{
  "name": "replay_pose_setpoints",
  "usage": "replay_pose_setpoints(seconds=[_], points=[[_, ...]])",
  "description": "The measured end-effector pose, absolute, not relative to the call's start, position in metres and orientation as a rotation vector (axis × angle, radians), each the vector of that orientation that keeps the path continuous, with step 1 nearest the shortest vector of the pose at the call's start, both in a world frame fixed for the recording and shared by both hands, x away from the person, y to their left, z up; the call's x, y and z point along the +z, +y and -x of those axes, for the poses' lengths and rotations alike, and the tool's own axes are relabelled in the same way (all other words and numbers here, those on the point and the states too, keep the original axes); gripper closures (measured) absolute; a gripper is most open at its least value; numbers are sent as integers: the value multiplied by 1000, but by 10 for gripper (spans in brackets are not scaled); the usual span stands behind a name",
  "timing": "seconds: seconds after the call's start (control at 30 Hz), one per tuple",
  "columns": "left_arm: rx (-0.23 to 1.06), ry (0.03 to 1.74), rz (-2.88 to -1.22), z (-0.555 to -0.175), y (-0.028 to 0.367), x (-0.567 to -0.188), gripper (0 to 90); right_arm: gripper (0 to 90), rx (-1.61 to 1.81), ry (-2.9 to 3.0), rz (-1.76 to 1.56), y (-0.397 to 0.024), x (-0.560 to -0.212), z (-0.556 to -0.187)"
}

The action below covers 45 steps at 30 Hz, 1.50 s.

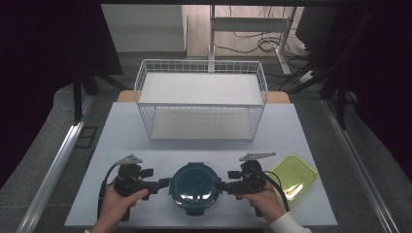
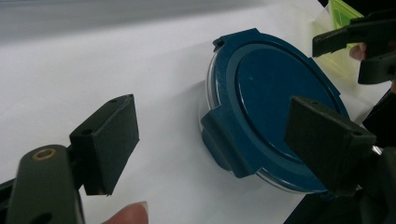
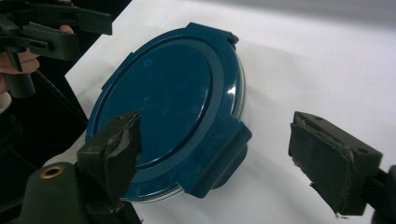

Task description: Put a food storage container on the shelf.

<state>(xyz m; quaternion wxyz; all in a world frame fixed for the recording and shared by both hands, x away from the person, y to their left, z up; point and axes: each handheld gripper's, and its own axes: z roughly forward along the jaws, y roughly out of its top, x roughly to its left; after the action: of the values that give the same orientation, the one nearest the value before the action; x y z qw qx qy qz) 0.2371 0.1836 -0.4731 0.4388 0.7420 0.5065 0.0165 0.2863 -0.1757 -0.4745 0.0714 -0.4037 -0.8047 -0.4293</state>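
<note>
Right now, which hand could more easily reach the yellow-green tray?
The right, probably. The right tool sits between the blue-lidded container and the yellow-green tray, which lies just beyond that hand. The left tool would have to cross over the container.

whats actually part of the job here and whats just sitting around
In use:
round container with dark blue clip-on lid
left claw, open beside it
right claw, open beside it

Likely lying about:
white wire basket shelf
yellow-green square plastic tray
</note>
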Motion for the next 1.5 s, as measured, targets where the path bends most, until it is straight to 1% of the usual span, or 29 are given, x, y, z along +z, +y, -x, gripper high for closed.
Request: replay_pose_setpoints(seconds=[0.1, 0.13, 0.2, 0.27, 0.3, 0.4, 0.6, 0.63, 0.73, 0.77, 0.8, 0.83, 0.87, 0.9, 0.93, 1.03, 1.07, 1.1, 1.13, 1.2, 1.23, 1.3, 1.33, 1.5], points=[[25, 1269, -1836, -238, 180, -475, 179, 161, -1283, -2401, 1218, -175, -477, -286], [-8, 1281, -1837, -240, 178, -478, 168, 158, -1277, -2377, 1220, -174, -479, -286], [-27, 1291, -1829, -240, 177, -479, 165, 157, -1276, -2375, 1217, -174, -479, -286], [-106, 1309, -1795, -243, 175, -485, 148, 154, -1268, -2346, 1214, -170, -482, -288], [-106, 1309, -1795, -243, 175, -485, 142, 154, -1268, -2346, 1214, -170, -482, -288], [-189, 1319, -1782, -247, 171, -493, 128, 143, -1235, -2335, 1231, -165, -487, -293], [-245, 1316, -1787, -252, 163, -502, 129, 133, -1205, -2309, 1258, -159, -494, -295], [-271, 1314, -1792, -254, 160, -505, 130, 128, -1194, -2293, 1269, -158, -497, -294], [-295, 1318, -1787, -255, 158, -510, 139, 128, -1188, -2265, 1282, -158, -500, -293], [-325, 1322, -1773, -256, 157, -513, 139, 128, -1188, -2247, 1293, -159, -502, -293], [-352, 1319, -1767, -256, 155, -515, 150, 128, -1185, -2199, 1316, -159, -504, -294], [-352, 1319, -1767, -256, 155, -515, 161, 128, -1185, -2199, 1316, -159, -504, -294], [-393, 1308, -1755, -257, 153, -517, 174, 130, -1173, -2186, 1312, -157, -506, -294], [-393, 1308, -1755, -257, 153, -517, 179, 130, -1173, -2186, 1312, -157, -506, -294], [-425, 1304, -1741, -257, 153, -518, 198, 141, -1163, -2174, 1308, -156, -507, -293], [-481, 1330, -1696, -257, 152, -520, 213, 163, -1134, -2172, 1315, -154, -510, -292], [-487, 1343, -1682, -257, 153, -520, 213, 163, -1134, -2172, 1315, -154, -510, -292], [-475, 1351, -1687, -256, 153, -520, 261, 200, -1127, -2128, 1322, -153, -512, -292], [-468, 1366, -1688, -256, 154, -520, 284, 197, -1125, -2117, 1328, -153, -512, -291], [-467, 1366, -1691, -256, 153, -520, 288, 200, -1123, -2113, 1335, -153, -512, -291], [-468, 1367, -1692, -256, 153, -520, 289, 227, -1111, -2090, 1363, -153, -511, -291], [-468, 1372, -1689, -256, 153, -520, 294, 242, -1111, -2079, 1375, -154, -511, -291], [-464, 1376, -1683, -255, 153, -519, 296, 297, -1120, -2064, 1398, -157, -508, -291], [-432, 1372, -1684, -253, 152, -515, 321, 326, -1130, -2013, 1434, -161, -508, -290]])
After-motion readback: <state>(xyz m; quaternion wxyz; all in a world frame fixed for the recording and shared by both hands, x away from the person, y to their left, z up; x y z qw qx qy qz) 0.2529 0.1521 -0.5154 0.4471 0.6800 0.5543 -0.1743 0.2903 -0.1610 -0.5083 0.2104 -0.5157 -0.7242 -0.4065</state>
